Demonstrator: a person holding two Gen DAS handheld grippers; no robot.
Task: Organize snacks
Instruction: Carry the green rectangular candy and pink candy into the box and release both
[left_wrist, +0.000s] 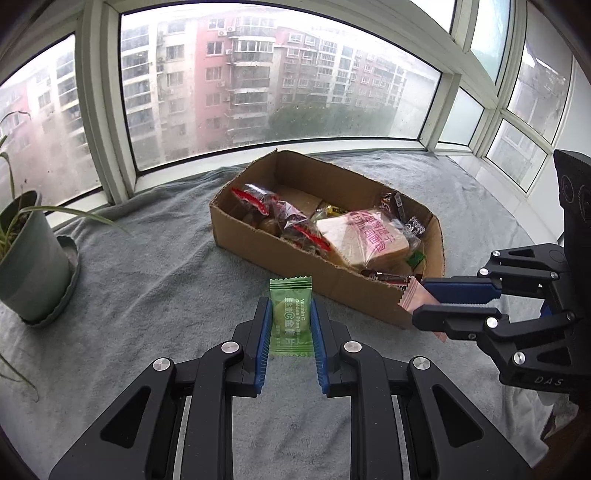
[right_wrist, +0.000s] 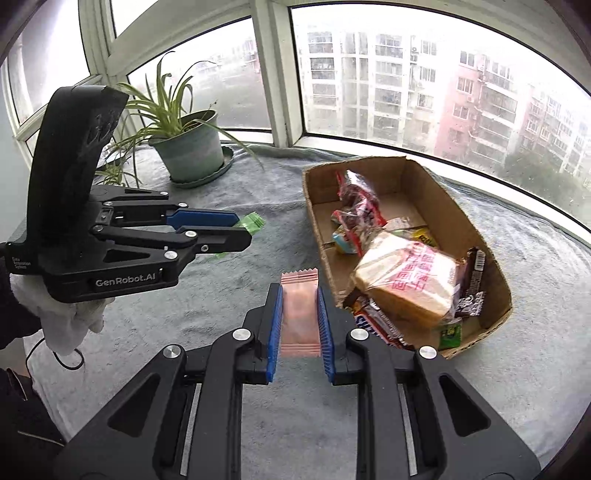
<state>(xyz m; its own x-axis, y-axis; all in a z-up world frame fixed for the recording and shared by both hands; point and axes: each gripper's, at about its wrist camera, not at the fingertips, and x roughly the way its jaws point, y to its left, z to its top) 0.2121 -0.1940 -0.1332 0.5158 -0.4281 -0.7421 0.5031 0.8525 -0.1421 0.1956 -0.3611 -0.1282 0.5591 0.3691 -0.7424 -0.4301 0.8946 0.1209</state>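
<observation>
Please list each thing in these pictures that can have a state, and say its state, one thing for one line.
left gripper: shut on the green packet.
green packet: sealed, held clear of the cloth.
right gripper: shut on the pink packet.
pink packet: sealed, held near the box.
cardboard box: open on top, partly filled with snacks.
bagged bread: wrapped, lying in the box.
potted plant: upright on its saucer.

Green packet (left_wrist: 290, 312) with white lettering; pink packet (right_wrist: 300, 317); brown cardboard box (left_wrist: 258, 243); grey table cloth (left_wrist: 155, 280); grey-green plant pot (right_wrist: 190, 147).
</observation>
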